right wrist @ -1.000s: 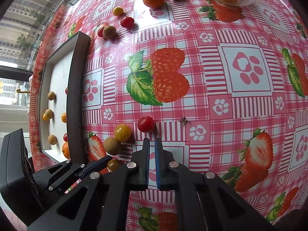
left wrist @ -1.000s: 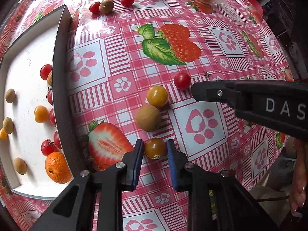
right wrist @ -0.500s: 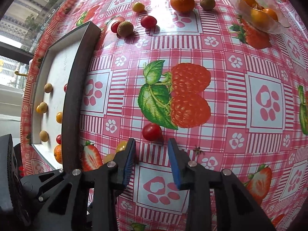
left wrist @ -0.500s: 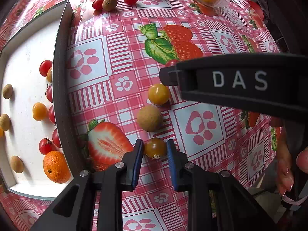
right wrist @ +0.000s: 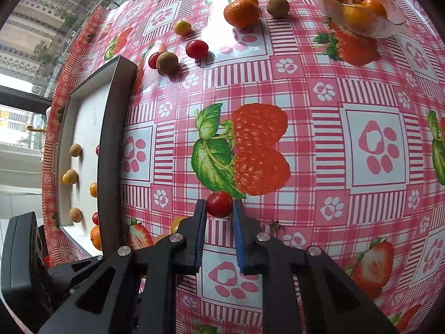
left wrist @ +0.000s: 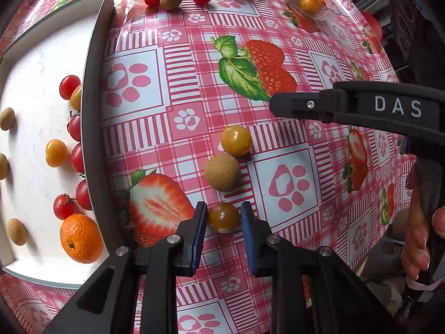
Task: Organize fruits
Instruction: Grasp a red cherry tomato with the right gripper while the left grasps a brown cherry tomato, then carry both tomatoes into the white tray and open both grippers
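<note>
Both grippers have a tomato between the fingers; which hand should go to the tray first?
Left, probably: the left gripper grips the dark tomato beside the tray; the right gripper is closing on the red tomato, farther away.

Your dark brownish-orange cherry tomato sits on the surface between the left claw's blue pads, with the right pad touching it. A tan longan lies just beyond it, touching a yellow cherry tomato. Your red cherry tomato sits between the closing pads of the right claw, at the edge of the printed raspberry. In the white tray you've got red tomatoes, yellow ones, longans and a mandarin. More loose fruit lies at the far edge, near a glass bowl of oranges.
</note>
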`<state>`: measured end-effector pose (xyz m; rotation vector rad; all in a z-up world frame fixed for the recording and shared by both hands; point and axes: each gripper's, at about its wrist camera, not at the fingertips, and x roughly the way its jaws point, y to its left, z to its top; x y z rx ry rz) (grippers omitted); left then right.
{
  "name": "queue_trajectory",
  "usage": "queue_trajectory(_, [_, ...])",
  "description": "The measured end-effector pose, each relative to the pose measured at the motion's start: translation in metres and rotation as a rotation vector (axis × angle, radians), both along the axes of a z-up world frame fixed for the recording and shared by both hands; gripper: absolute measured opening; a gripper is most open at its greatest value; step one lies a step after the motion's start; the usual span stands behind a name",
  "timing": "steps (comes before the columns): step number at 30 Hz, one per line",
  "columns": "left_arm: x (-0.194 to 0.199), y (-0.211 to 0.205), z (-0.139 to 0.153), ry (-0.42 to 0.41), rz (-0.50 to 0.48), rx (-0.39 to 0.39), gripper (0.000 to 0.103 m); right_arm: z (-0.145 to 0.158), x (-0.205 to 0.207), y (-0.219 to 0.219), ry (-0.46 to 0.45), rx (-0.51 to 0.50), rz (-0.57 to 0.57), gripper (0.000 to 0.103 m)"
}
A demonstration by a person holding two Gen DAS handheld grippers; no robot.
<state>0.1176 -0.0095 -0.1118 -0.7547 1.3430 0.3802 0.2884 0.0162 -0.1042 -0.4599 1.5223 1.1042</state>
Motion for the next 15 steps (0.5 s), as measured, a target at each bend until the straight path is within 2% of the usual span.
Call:
queue_trajectory(7, [-0.008,0.007,0.000,0.009,-0.021,-0.008,0.027,0.006,0.003,-0.021,0.014,-0.013,-0.022,0.020])
queue_trajectory(14, [-0.004,-0.003,0.003,0.010,-0.062,0.038,0.027,0.008,-0.001,-0.027,0.017,-0.031,-0.029,0.020])
queue_trajectory(15, [-0.004,-0.003,0.003,0.004,-0.060,0.030,0.021,0.007,-0.002,-0.027,0.017,-0.034,-0.030,0.020])
